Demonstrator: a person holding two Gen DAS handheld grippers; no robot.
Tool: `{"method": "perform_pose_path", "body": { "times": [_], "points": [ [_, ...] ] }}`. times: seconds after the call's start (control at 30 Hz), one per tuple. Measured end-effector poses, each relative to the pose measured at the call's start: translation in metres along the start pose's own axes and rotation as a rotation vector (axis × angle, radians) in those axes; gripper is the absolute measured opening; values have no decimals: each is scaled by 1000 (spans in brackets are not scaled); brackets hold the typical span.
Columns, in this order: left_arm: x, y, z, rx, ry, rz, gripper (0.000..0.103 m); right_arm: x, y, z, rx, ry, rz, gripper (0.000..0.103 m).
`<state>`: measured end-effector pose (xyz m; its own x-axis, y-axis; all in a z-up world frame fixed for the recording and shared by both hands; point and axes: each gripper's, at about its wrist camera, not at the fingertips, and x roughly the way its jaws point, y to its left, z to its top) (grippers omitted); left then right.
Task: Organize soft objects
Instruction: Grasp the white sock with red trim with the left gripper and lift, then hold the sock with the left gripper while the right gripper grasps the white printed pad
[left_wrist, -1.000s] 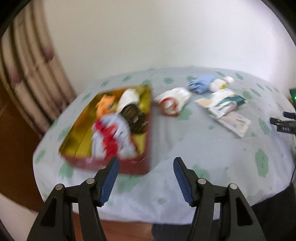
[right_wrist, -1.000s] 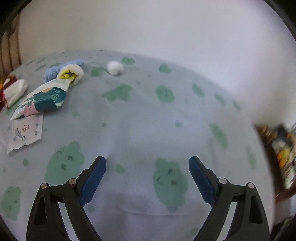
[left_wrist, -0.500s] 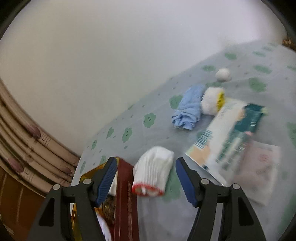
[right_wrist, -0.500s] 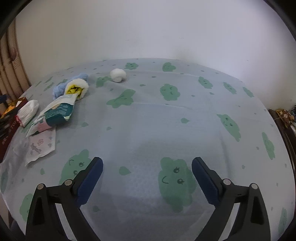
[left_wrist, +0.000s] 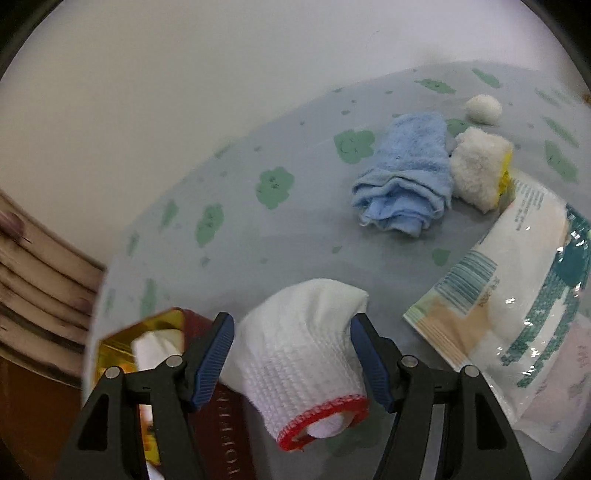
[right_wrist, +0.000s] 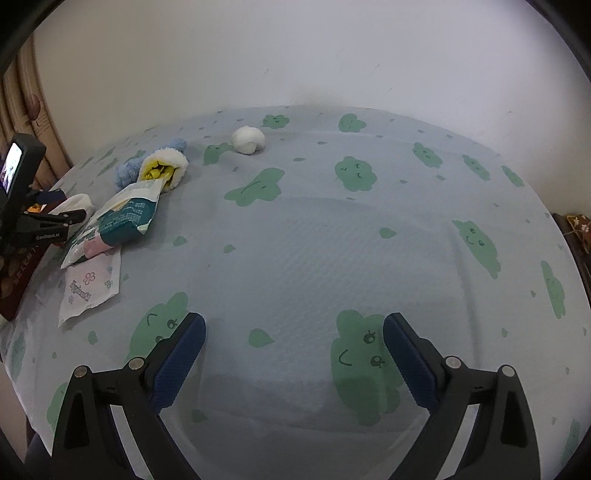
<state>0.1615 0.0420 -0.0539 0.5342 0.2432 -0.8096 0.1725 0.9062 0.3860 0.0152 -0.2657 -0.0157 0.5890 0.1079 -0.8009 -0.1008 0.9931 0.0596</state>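
My left gripper (left_wrist: 291, 354) is open, its blue pads on either side of a white knit glove with a red cuff (left_wrist: 306, 354) lying on the table beside the red box with gold lining (left_wrist: 221, 413). A folded blue towel (left_wrist: 406, 177), a fluffy white and yellow item (left_wrist: 478, 170) and a white ball (left_wrist: 482, 108) lie farther back. My right gripper (right_wrist: 293, 358) is open and empty above bare tablecloth. From the right wrist view the ball (right_wrist: 248, 139), the fluffy item (right_wrist: 164, 168) and the left gripper (right_wrist: 48, 225) show at the left.
A white and teal plastic pack (left_wrist: 524, 306) and a flat pink-printed packet (right_wrist: 90, 288) lie right of the glove. The box holds other soft items (left_wrist: 153, 350). The tablecloth (right_wrist: 332, 240) is grey-blue with green clouds. A curtain (left_wrist: 33, 295) hangs at the left; a wall stands behind.
My left gripper has moved forward from the box toward the white glove, which now sits between its open fingers. The right gripper has shifted only slightly.
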Motion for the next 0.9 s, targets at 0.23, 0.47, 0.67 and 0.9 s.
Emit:
{"method": "perform_pose_path", "body": {
  "times": [0.23, 0.47, 0.67, 0.9],
  "points": [
    [0, 13, -3, -91, 7, -163, 19, 2, -1, 0, 6, 11, 12, 97],
    [-68, 10, -31, -249, -67, -331, 19, 3, -1, 0, 8, 17, 10, 97],
    [-111, 15, -71, -413, -95, -438, 19, 4, 1, 0, -4, 26, 7, 98],
    [-148, 2, -115, -429, -98, -429, 20, -9, 20, -1, -14, 42, 177, 99]
  ]
}}
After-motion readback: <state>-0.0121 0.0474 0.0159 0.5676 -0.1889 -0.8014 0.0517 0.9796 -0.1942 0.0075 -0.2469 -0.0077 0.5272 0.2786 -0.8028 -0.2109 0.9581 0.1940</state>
